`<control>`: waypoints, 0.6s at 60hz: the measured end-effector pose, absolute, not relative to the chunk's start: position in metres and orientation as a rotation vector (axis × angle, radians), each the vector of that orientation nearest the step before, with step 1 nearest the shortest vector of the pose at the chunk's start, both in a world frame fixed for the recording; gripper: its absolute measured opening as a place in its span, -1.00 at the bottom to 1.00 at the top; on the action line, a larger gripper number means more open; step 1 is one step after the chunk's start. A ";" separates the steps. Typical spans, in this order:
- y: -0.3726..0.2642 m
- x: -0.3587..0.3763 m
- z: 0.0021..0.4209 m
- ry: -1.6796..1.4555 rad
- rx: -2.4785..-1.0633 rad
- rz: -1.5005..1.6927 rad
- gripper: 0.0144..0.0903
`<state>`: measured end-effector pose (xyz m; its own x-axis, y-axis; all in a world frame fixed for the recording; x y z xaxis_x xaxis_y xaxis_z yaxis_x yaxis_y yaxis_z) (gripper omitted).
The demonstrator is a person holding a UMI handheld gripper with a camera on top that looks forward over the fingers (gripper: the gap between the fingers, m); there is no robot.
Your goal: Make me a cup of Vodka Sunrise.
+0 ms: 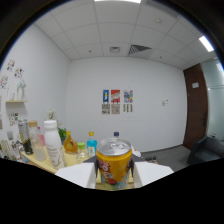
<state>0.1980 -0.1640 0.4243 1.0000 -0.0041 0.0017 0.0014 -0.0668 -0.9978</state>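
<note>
Orange-yellow can (114,163) sits low in the centre of my frame, upright, its silver top toward me and a fruit picture on its side. My gripper (114,172) has it: pale fingers (92,172) press against it on either side, closed only as far as the can's width allows. Below that, the lower part of the frame is black, so I cannot see the can's base, the fingertips or what the can is over. A white surface (155,172) shows to either side of it, cut off by that black band. At lower left, on a table (42,162), I see a white bottle (52,142), a blue-labelled bottle with a yellow cap (91,144), an orange-coloured bottle (70,143) and a green-capped one (81,151); further bottles at the far left are too crowded to sort. One dark cap (116,134) peeks over the can. Posters (117,101) hang on the far wall, unreadable. A dark door (196,107) stands at right.
</note>
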 end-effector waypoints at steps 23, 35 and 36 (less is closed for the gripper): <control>-0.223 0.133 0.284 0.058 -1.806 0.062 -0.02; -0.221 0.116 0.205 0.017 -1.919 0.017 -0.03; -0.220 0.116 0.200 0.011 -1.927 0.011 -0.02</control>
